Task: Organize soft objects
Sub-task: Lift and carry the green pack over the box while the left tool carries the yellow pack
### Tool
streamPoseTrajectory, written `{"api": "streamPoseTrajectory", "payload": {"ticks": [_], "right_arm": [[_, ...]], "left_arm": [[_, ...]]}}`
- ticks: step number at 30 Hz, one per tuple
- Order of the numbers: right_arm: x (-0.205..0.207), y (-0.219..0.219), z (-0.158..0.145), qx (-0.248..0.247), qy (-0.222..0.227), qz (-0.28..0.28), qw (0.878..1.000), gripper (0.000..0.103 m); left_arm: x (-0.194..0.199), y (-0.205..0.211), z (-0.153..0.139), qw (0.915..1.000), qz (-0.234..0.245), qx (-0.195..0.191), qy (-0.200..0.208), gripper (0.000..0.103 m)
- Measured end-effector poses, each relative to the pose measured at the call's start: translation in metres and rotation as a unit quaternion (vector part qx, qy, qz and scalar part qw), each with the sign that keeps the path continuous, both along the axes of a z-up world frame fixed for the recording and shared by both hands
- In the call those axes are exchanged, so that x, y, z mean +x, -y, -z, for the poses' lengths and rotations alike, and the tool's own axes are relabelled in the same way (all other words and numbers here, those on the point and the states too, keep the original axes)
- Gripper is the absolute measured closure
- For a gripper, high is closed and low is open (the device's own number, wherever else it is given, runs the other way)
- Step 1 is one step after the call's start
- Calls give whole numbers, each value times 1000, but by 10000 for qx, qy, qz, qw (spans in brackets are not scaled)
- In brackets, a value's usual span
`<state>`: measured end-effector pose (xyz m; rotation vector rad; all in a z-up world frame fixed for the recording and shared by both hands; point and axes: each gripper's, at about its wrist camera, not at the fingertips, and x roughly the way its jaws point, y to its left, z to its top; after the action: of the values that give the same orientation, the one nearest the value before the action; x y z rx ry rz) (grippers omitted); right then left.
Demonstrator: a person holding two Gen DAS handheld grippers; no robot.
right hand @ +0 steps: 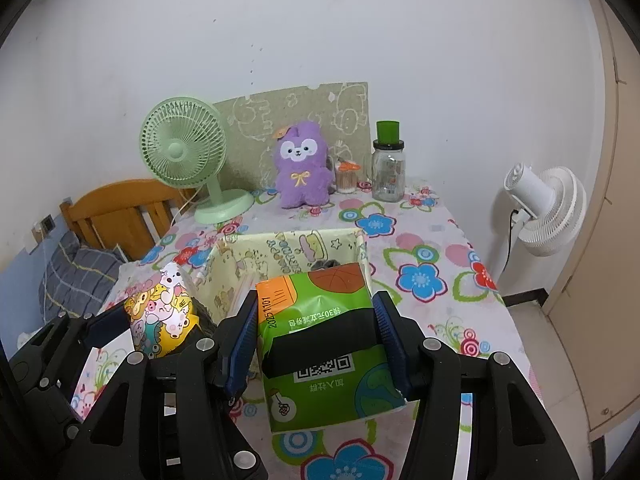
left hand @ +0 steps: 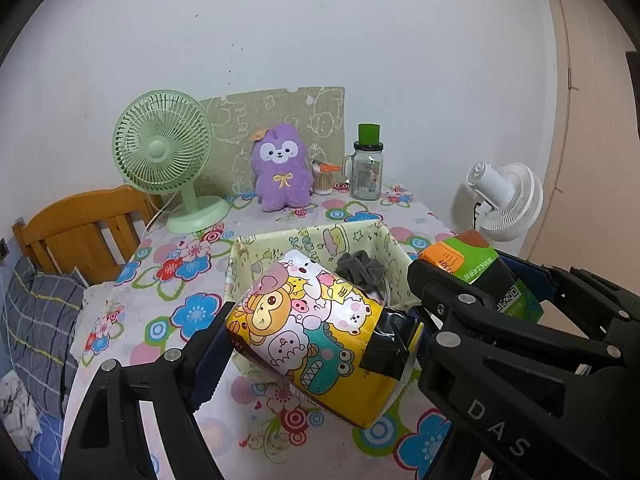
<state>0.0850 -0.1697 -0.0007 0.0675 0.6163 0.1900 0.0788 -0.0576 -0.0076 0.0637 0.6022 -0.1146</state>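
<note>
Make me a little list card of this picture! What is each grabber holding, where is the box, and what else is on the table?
left gripper: shut on the yellow cartoon pack, held above the table
right gripper: shut on the green tissue pack, also lifted
fabric box: open, on the flowered tablecloth, just behind both packs
inside the box: something grey, partly hidden
back of table: green fan, purple plush toy, glass jar
beside table: white fan
</note>
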Motion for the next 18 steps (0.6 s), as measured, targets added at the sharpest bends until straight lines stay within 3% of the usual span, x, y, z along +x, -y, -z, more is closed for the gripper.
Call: {"api": "streamPoseTrajectory", "payload": {"ticks": [18], "right_arm": [[43, -6, -4, -31, 26, -108, 9999, 45]], "left_arm": [[41, -3, -6, 9999, -106, -50, 14, 18]]}}
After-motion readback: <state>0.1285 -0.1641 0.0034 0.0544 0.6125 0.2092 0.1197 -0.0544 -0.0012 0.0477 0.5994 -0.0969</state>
